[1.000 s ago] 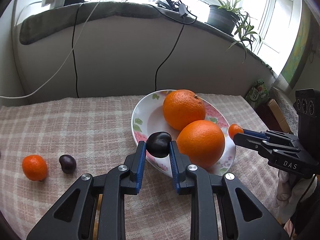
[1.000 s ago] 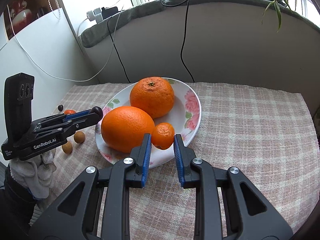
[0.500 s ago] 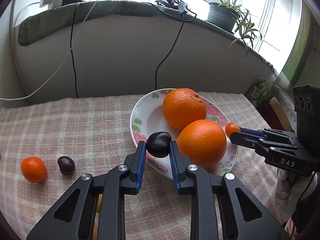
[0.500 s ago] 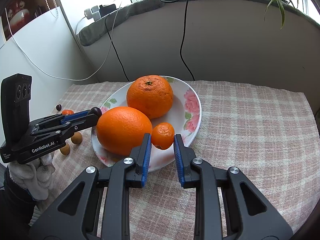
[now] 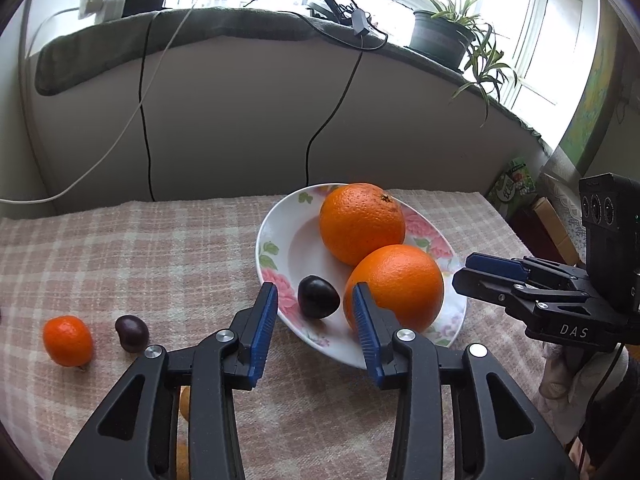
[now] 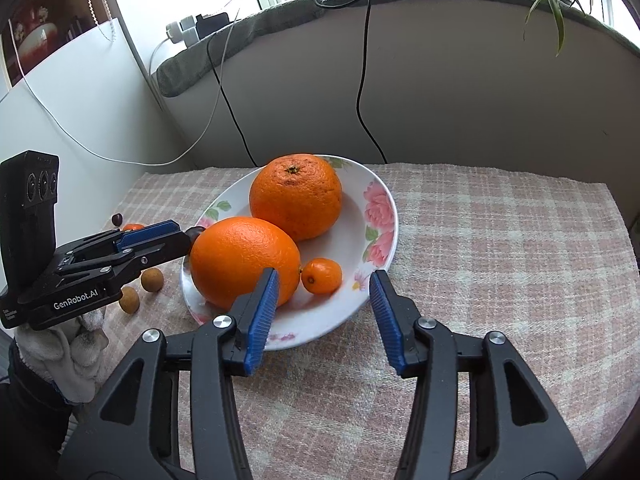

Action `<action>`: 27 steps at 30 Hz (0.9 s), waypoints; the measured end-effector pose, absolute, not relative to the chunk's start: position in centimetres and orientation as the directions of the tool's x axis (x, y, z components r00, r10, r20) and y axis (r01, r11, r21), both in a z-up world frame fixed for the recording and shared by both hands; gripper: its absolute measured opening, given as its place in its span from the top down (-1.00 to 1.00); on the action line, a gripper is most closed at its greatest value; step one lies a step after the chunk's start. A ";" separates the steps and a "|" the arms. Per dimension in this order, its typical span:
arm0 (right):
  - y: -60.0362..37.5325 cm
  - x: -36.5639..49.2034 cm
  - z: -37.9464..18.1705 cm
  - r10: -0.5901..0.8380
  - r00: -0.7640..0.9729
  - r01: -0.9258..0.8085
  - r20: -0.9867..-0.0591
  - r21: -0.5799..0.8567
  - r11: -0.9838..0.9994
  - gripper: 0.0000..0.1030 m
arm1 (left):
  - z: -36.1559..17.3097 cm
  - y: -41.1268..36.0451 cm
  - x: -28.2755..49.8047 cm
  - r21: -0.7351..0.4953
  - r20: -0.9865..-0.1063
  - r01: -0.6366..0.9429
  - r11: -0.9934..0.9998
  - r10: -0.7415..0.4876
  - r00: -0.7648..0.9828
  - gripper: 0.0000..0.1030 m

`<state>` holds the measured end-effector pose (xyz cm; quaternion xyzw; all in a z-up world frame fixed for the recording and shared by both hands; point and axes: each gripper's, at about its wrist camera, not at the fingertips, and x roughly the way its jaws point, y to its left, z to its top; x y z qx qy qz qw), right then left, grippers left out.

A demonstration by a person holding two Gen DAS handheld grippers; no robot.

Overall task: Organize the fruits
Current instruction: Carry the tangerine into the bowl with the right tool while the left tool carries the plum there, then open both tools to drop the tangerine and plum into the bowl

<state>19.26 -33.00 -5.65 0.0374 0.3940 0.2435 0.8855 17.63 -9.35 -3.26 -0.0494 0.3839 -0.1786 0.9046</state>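
Note:
A white floral plate point(image 5: 280, 236) point(image 6: 380, 216) on the checked cloth holds two large oranges point(image 5: 362, 222) point(image 5: 398, 284) point(image 6: 296, 196) point(image 6: 244, 260). A dark plum point(image 5: 318, 297) lies on the plate's near rim, between the open fingers of my left gripper point(image 5: 315, 312). A small kumquat point(image 6: 321, 276) lies on the plate beside the nearer orange, just ahead of my open right gripper point(image 6: 324, 304). Neither gripper touches fruit. On the cloth at the left lie a small mandarin point(image 5: 67, 341) and a second plum point(image 5: 132, 333).
Two small brown round fruits point(image 6: 152, 280) point(image 6: 129, 300) lie on the cloth under the left gripper. A curved padded ledge point(image 5: 240, 80) with hanging cables backs the table. A potted plant point(image 5: 440, 38) stands on the sill. The table's right edge point(image 5: 504, 224) drops off.
Both grippers have opened. The left one let go of the dark plum and the right one let go of the kumquat; both fruits now rest on the plate.

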 end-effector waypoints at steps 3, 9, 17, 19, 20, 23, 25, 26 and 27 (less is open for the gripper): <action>-33.1 19.2 -5.4 0.465 0.574 -0.404 -0.674 0.261 0.877 -0.10 | -3.1 -9.4 17.6 -0.222 -0.672 0.288 0.932 -0.360 0.647 0.08; -33.2 18.8 -5.1 0.444 0.595 -0.394 -0.670 0.238 0.888 -0.62 | -2.5 -9.3 17.2 -0.214 -0.662 0.269 0.939 -0.342 0.667 -0.32; -33.3 18.3 -4.7 0.413 0.613 -0.383 -0.674 0.204 0.901 -0.76 | -1.7 -9.4 16.6 -0.160 -0.655 0.244 0.957 -0.287 0.699 -0.57; -33.2 18.1 -4.6 0.410 0.616 -0.382 -0.672 0.201 0.902 -0.78 | -1.6 -9.3 16.5 -0.153 -0.655 0.236 0.960 -0.277 0.703 -0.57; -33.2 18.0 -4.5 0.410 0.616 -0.382 -0.672 0.200 0.902 -0.79 | -1.5 -9.2 16.4 -0.152 -0.654 0.234 0.960 -0.275 0.705 -0.57; -33.1 17.6 -4.3 0.408 0.619 -0.383 -0.672 0.195 0.903 -0.80 | -1.3 -8.9 16.1 -0.141 -0.652 0.222 0.965 -0.259 0.713 -0.57; -32.9 17.3 -4.2 0.409 0.618 -0.387 -0.671 0.193 0.902 -0.80 | -1.1 -8.6 15.8 -0.138 -0.650 0.217 0.966 -0.253 0.716 -0.57; -32.8 17.1 -4.1 0.411 0.619 -0.390 -0.669 0.192 0.901 -0.80 | -1.0 -8.5 15.6 -0.134 -0.649 0.214 0.968 -0.249 0.719 -0.57; -32.6 16.9 -4.0 0.412 0.620 -0.392 -0.668 0.191 0.900 -0.80 | -0.9 -8.4 15.5 -0.129 -0.647 0.212 0.969 -0.244 0.722 -0.57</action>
